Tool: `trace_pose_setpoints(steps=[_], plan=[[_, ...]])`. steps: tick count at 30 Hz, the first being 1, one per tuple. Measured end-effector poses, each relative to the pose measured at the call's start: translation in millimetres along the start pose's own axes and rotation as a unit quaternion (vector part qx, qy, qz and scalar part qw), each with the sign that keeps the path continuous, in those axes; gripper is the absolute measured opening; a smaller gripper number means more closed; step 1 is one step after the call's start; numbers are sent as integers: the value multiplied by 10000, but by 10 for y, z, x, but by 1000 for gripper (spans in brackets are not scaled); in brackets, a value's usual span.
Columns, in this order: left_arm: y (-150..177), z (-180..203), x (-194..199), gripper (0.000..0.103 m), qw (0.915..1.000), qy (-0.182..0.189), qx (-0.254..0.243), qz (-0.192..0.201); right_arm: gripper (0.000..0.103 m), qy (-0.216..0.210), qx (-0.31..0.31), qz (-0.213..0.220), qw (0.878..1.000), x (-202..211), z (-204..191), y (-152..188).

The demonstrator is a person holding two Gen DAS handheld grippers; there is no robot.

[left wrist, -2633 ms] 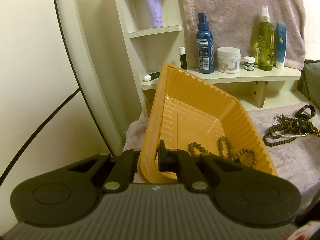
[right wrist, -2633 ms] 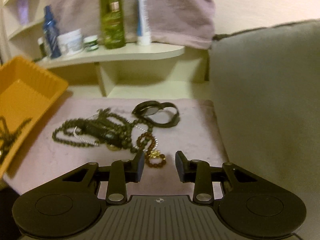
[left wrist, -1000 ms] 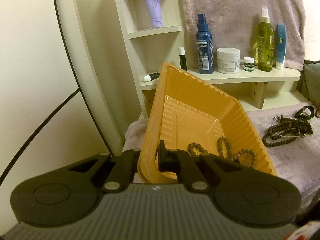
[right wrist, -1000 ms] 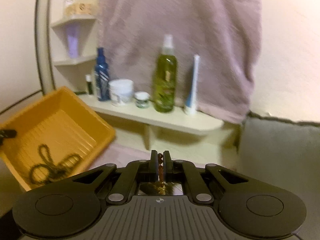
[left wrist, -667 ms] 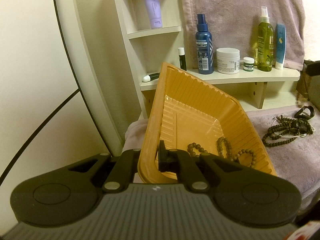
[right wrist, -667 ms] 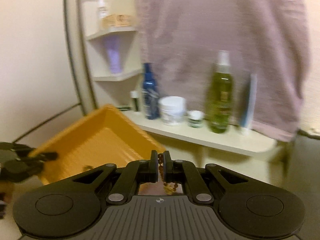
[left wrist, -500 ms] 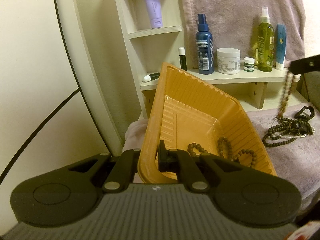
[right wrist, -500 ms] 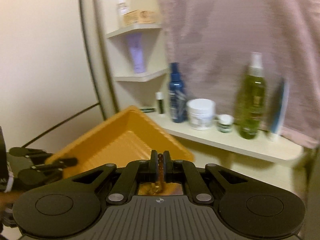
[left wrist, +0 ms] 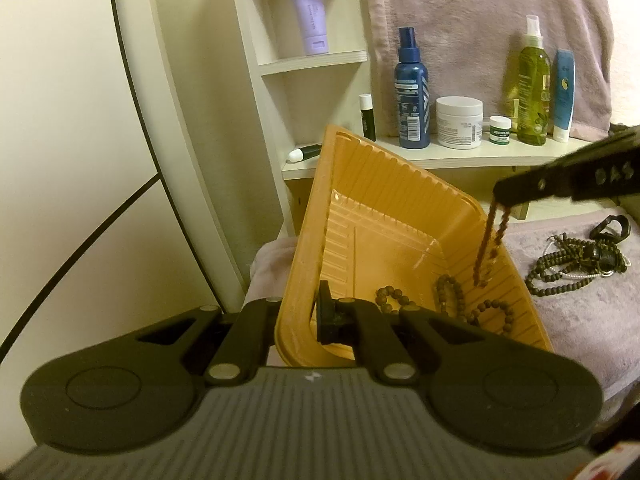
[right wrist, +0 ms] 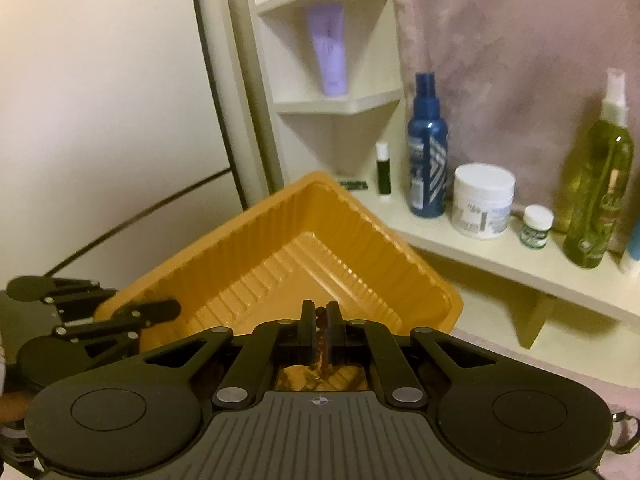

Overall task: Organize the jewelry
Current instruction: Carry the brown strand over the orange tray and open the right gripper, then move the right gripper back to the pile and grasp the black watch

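Observation:
My left gripper (left wrist: 306, 316) is shut on the near rim of an orange ribbed tray (left wrist: 384, 216) and holds it tilted. Dark bead bracelets (left wrist: 452, 300) lie in the tray's low corner. My right gripper (right wrist: 319, 320) is shut on a brown bead bracelet (right wrist: 321, 346); in the left wrist view the right gripper (left wrist: 504, 196) holds the brown bead bracelet (left wrist: 490, 246) so that it hangs over the tray's right side. The tray also shows in the right wrist view (right wrist: 280, 256). A heap of dark bead necklaces (left wrist: 576, 264) lies on the pink towel (left wrist: 580, 320).
A cream shelf (left wrist: 460, 156) behind the tray carries a blue spray bottle (left wrist: 412, 92), a white jar (left wrist: 458, 122), a green spray bottle (left wrist: 532, 88) and a blue tube (left wrist: 564, 96). A corner shelf unit (left wrist: 316, 60) holds a lilac tube. A pink towel hangs behind.
My right gripper shut on the brown bracelet, lifted it from the towel and carried it left over the tray. The left gripper and tray have stayed put.

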State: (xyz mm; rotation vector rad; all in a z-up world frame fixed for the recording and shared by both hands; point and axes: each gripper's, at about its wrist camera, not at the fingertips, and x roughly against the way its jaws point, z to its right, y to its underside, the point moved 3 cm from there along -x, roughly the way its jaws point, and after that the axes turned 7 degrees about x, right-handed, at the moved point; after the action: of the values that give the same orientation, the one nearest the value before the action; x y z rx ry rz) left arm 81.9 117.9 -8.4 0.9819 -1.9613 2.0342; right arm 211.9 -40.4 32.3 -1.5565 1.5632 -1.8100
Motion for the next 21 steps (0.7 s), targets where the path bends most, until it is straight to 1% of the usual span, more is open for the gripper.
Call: trace_pose_setpoints(steps=[6,9,10,12,14,16,21], plan=[[-3,-2,-2,4,10000,-10,-12,-5,5,-67,-7,-92,9999,-98,-34,58],[-3,-2,-2,4,10000,-10,-11,-6,5,-159,-52,-51,9998,-100,-33,58],[-3,-1,-2,4,10000,-8,-9,-7,7,-148,-73,-12,9999,-89,-25,54],[-4,-2,-3,4,10000,-10,-17,-4,14,-69,-107,54,9999,-51,5,51],[-5,-2,-8,4,10000,-12,-16,-6,33,15,-181,112,9998,-1,60,51],[-4,-2,-7,4,10000,-9,-13,-4,38,128,-268,181,9994,72,124,60],[-5,0,-8,4,10000,-14,-19,-2,41,578,-528,280,9965,312,355,191]])
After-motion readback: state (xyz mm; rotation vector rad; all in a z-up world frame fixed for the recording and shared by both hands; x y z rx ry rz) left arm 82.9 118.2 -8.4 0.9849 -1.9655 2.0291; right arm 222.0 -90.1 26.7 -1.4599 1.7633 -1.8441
